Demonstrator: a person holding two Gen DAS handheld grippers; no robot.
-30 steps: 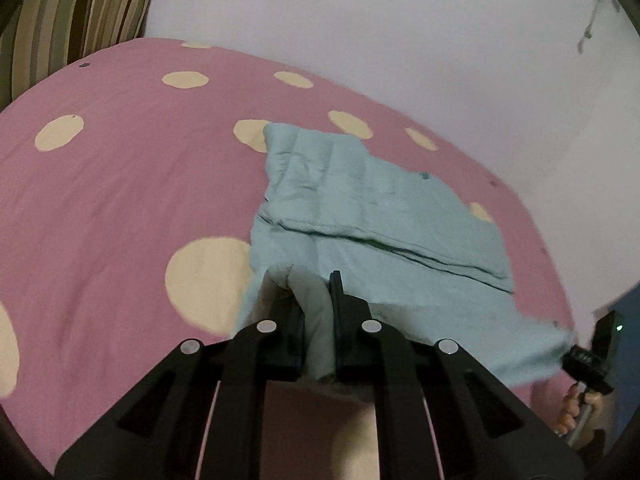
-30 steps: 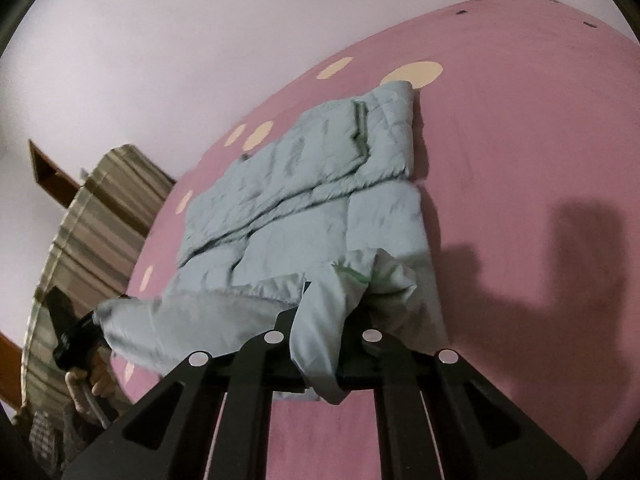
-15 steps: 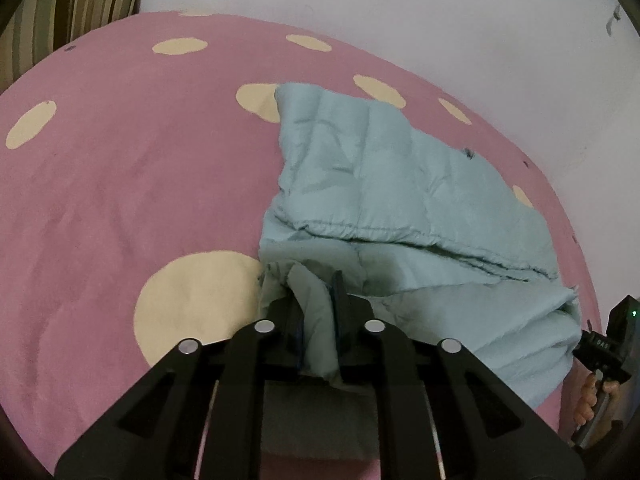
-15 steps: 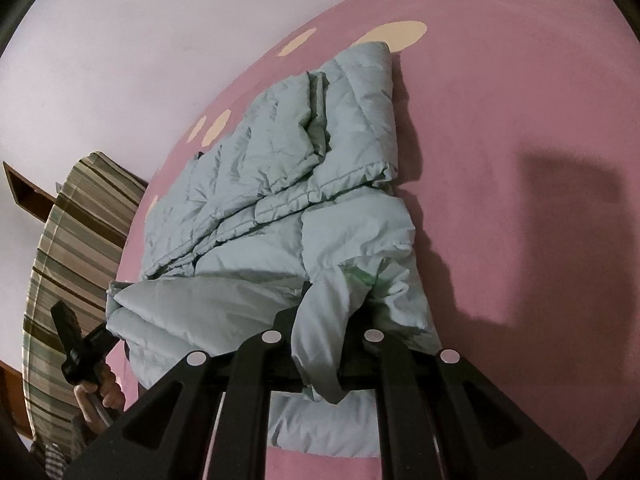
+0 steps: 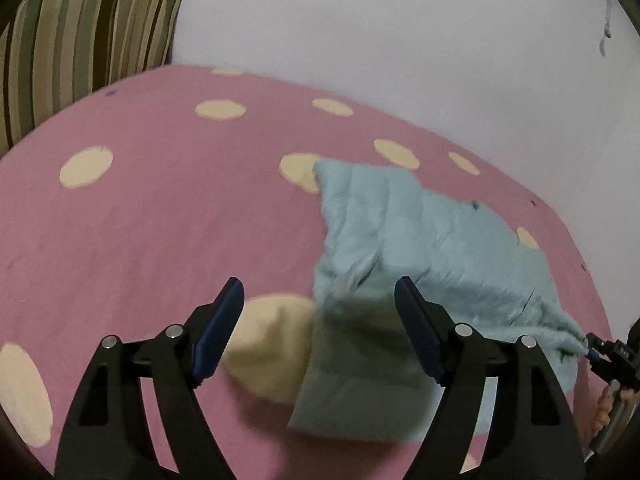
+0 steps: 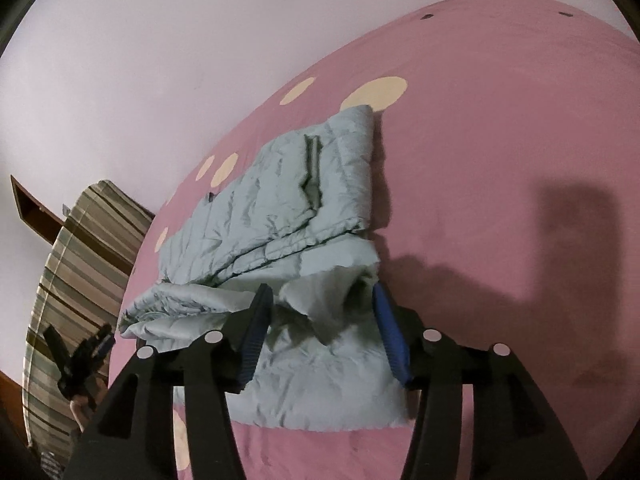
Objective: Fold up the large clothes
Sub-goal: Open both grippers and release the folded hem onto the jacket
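A pale blue quilted jacket (image 5: 420,248) lies folded on a pink bed cover with cream dots (image 5: 140,220). My left gripper (image 5: 320,300) is open and empty, just above the jacket's near left corner. In the right wrist view the jacket (image 6: 280,216) lies in stacked layers. My right gripper (image 6: 320,296) is open, with a loose fold of the jacket's edge lying between its fingers, not pinched. The right gripper also shows at the left wrist view's right edge (image 5: 612,360), and the left gripper at the right wrist view's left edge (image 6: 84,356).
A striped cushion or headboard (image 5: 80,40) stands at the bed's end, also in the right wrist view (image 6: 80,264). A white wall (image 5: 400,40) runs along the bed's far side. Bare pink cover (image 6: 520,140) lies beside the jacket.
Both grippers have opened and let go of the jacket's edge, which has dropped onto the folded jacket. The left gripper has drawn back and tilted up.
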